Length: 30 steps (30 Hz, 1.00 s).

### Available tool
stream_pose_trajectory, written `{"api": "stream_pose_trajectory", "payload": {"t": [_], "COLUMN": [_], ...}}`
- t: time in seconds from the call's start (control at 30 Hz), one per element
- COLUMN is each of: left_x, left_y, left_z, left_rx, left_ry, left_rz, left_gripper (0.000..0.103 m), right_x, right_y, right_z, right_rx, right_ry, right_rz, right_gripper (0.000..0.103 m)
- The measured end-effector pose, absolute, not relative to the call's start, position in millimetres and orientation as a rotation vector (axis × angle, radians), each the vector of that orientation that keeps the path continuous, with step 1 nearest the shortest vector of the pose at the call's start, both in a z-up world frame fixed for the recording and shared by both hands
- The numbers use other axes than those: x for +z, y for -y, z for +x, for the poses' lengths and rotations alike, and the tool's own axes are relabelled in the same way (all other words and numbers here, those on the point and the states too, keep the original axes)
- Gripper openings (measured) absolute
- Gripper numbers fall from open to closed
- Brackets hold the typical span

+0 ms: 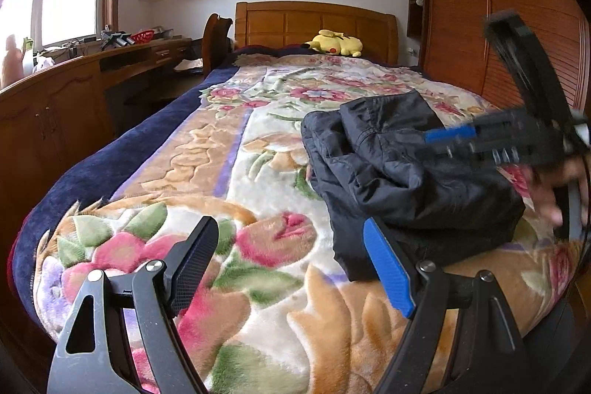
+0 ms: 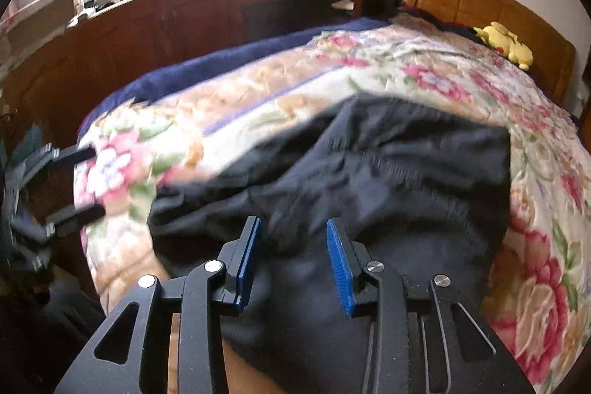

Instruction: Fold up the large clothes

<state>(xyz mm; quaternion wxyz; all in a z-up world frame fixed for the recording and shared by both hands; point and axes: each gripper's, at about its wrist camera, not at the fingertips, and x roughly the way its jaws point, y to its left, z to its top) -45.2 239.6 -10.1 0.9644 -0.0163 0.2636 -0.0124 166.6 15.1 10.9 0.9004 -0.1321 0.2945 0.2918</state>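
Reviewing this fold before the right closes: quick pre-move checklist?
1. Dark garment lies on the floral blanket, bunched: ok.
2. Left gripper open wide, nothing between its pads: ok.
3. Right gripper over the garment, jaws partly closed: ok.
4. Fabric pinched between right pads: cannot tell, blurred.
5. Yellow plush toy far off by the headboard: ok.

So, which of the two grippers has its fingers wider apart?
The left gripper: its fingers stand wide over the floral blanket, while the right gripper is narrower, at the dark garment.
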Motion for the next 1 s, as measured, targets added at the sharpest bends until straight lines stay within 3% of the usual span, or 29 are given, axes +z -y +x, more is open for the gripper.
{"api": "stream_pose_trajectory", "payload": {"t": [0.2, 0.53, 0.57, 0.6, 0.63, 1.0], "left_x": [-13, -15, -15, -15, -15, -15], "left_y": [-239, -232, -231, -230, -229, -236], "left_z": [-41, -36, -35, -35, -35, -38], "left_rx": [-0.026, -0.052, -0.057, -0.062, -0.066, -0.064], "left_ry": [-0.545, -0.557, -0.558, -0.558, -0.558, -0.567], "left_rz": [-0.027, -0.008, -0.005, -0.003, -0.001, -0.01], "left_gripper": [0.082, 0.082, 0.082, 0.082, 0.082, 0.082], "right_x": [26, 0, -2, -3, -6, 11], "right_y": [-38, -82, -85, -89, -94, -126], "right_z": [218, 302, 306, 310, 311, 299], "right_rx": [0.538, 0.469, 0.474, 0.484, 0.499, 0.48], "right_ry": [-0.626, -0.791, -0.804, -0.811, -0.82, -0.658], "right_rz": [-0.306, -0.364, -0.367, -0.376, -0.396, -0.454], "right_gripper": [0.038, 0.038, 0.036, 0.009, 0.0, 0.0]}}
